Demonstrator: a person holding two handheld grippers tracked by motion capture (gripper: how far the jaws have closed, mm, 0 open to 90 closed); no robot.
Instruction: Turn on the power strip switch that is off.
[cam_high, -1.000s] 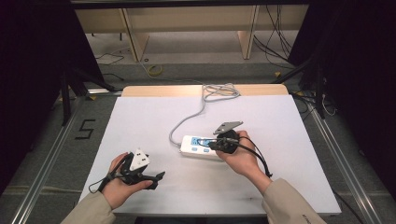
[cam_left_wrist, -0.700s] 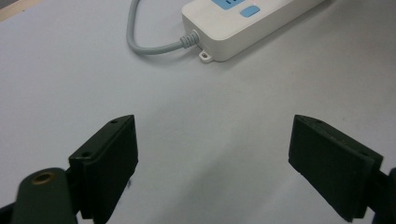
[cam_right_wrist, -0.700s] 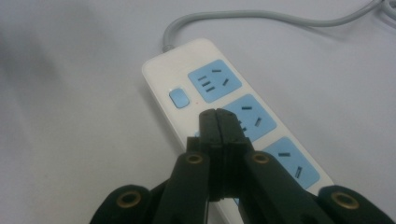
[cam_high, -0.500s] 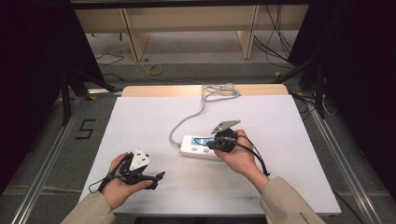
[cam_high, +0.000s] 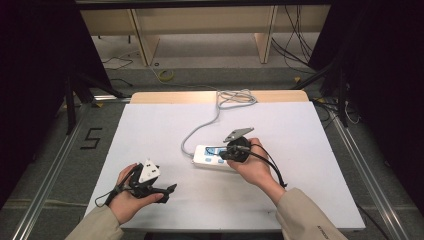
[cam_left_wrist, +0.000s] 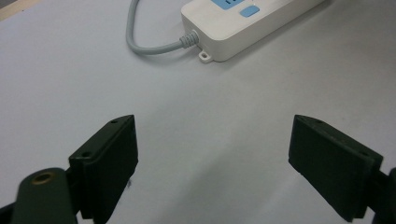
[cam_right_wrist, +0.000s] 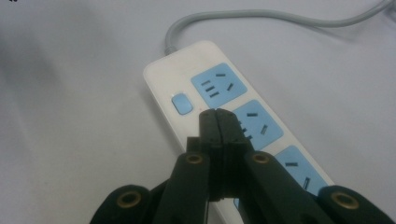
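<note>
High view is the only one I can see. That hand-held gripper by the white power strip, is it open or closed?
Observer: Closed. In the right gripper view, the right hand-held gripper has its jaws pressed together with nothing between them, tips over the power strip.
Operator: What is on top of the strip?
Observer: Light blue socket panels and a small blue button near the cable end.
Operator: And the other gripper?
Observer: The left hand-held gripper has its jaws wide apart over bare white table, with nothing between them.
</note>
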